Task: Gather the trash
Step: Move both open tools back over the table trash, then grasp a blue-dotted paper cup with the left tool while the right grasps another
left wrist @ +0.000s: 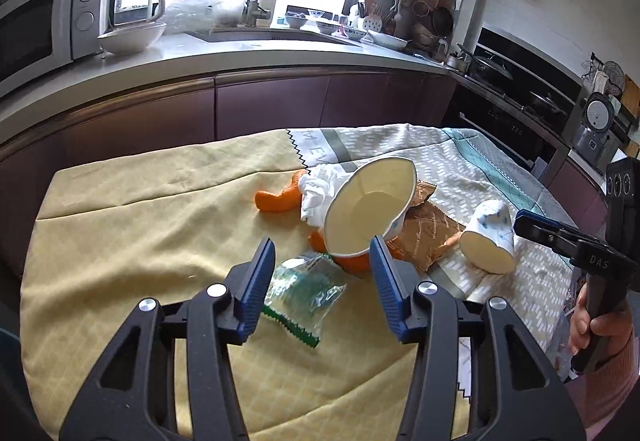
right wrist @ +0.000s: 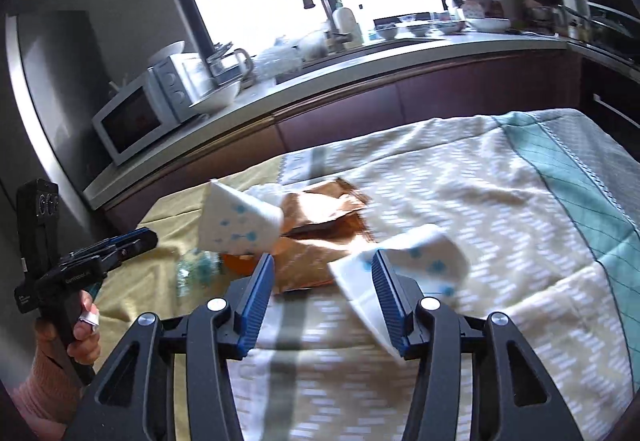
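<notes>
Paper cups and wrappers are seen heaped mid-cloth, both the left gripper and right gripper gaping wide and empty; one crushable rim should be straddled squarely, then pinched lightly.

Soft matt cloth over the whole table, woven-looking, creased in long folds; two paper cups, the bigger one plain and smooth inside, the smaller one dull white with blue print; crinkly clear plastic wrapper, properly glossy; brown snack packet in a satiny foil-type finish; crumpled white tissue, soft and matt; orange peel, slightly waxy; ribbed blue rubbery pads on matt black plastic gripper arms, shiny metal bolt heads; smooth pale countertop with a slight sheen.
</notes>
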Action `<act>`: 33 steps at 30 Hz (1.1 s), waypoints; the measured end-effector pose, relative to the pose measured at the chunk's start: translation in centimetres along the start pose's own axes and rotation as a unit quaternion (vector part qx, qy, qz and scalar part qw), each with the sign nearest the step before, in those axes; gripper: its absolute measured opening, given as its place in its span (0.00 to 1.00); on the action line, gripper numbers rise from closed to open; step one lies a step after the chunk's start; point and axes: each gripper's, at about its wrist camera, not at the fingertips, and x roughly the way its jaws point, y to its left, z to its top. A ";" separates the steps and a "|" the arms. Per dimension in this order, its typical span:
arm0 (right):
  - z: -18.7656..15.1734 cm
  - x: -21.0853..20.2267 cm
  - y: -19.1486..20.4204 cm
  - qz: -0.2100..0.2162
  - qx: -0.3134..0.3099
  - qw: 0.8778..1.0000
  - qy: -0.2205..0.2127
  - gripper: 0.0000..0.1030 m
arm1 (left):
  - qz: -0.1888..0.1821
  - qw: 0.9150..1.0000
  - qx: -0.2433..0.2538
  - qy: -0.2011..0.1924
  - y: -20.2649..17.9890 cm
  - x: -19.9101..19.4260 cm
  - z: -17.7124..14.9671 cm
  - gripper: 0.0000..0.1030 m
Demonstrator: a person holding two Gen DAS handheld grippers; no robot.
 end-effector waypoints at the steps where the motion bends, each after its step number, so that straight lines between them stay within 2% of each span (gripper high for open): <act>1: 0.1 0.0 -1.0 -0.009 0.009 1.000 -0.002 0.48 | 0.002 1.000 0.000 0.005 0.0 0.7 0.3 0.45; 7: 0.0 0.3 -5.8 -0.013 0.066 0.998 -0.002 0.50 | -0.002 0.999 0.011 0.035 -0.2 4.0 1.3 0.43; 13: 0.3 1.9 -7.5 0.021 0.099 0.995 0.017 0.55 | -0.015 0.998 0.030 0.057 -1.0 5.9 1.7 0.45; 16: 0.2 2.9 -8.0 0.035 0.113 0.992 0.031 0.59 | -0.021 0.997 0.048 0.065 -2.0 6.5 1.5 0.41; 19: -0.1 3.6 -8.1 0.046 0.126 0.990 0.043 0.60 | -0.022 0.996 0.054 0.072 -2.7 6.9 1.3 0.32; 22: -0.4 4.0 -8.3 0.058 0.138 0.987 0.051 0.60 | -0.022 0.995 0.049 0.080 -2.8 7.3 1.1 0.16; 23: -0.6 4.1 -8.4 0.064 0.143 0.986 0.054 0.59 | -0.019 0.996 0.046 0.080 -2.8 7.4 1.0 0.09; 24: -0.7 4.1 -8.6 0.069 0.148 0.985 0.054 0.58 | -0.022 0.996 0.041 0.079 -2.8 7.4 1.0 0.06; 30: -1.4 3.8 -9.2 0.087 0.170 0.980 0.055 0.42 | -0.025 0.997 0.032 0.059 -3.4 5.8 0.8 0.03; 33: -1.2 3.3 -9.1 0.093 0.171 0.980 0.046 0.38 | -0.026 0.998 0.028 0.046 -3.7 4.6 0.8 0.03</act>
